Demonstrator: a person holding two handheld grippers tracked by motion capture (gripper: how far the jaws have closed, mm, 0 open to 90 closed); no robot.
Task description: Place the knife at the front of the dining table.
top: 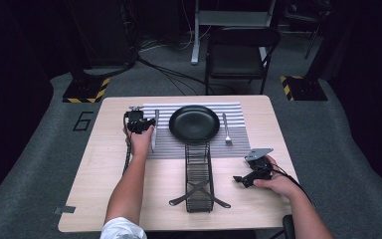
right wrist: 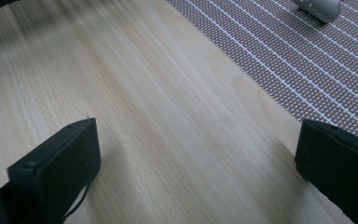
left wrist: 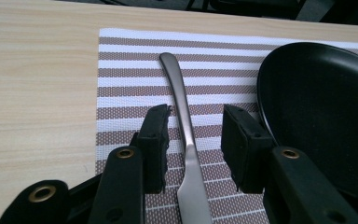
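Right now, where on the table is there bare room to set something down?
Bare wood lies left of the striped placemat, and at the near left corner, left of the wire basket. The middle is crowded: black plate, knife, fork and basket.

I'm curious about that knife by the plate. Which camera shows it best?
The left gripper view: the knife lies close up on the striped placemat, between the left tool's open jaws. In the high view the knife is a thin sliver partly hidden by the hand.
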